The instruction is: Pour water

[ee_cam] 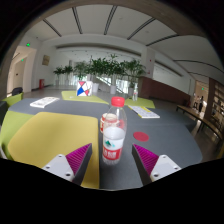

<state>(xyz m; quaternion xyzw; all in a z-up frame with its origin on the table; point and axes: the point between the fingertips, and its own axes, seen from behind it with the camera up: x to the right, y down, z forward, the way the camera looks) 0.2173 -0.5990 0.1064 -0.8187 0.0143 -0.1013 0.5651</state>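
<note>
A water bottle (112,143) with a white cap facing me and a red-and-white label lies or tilts between my fingers, on the grey table (150,150). Just behind it stands a second bottle (113,115) with a red cap and a clear body. My gripper (112,160) is open. Its magenta pads (77,157) stand to either side of the near bottle, with a gap at each side. The fingers do not press on the bottle.
A yellow-green table section (45,135) lies to the left. A red disc (141,136) lies on the grey table to the right. Papers (44,102) lie on the far tables. Potted plants (105,70) stand at the back, near a coloured ball (84,88).
</note>
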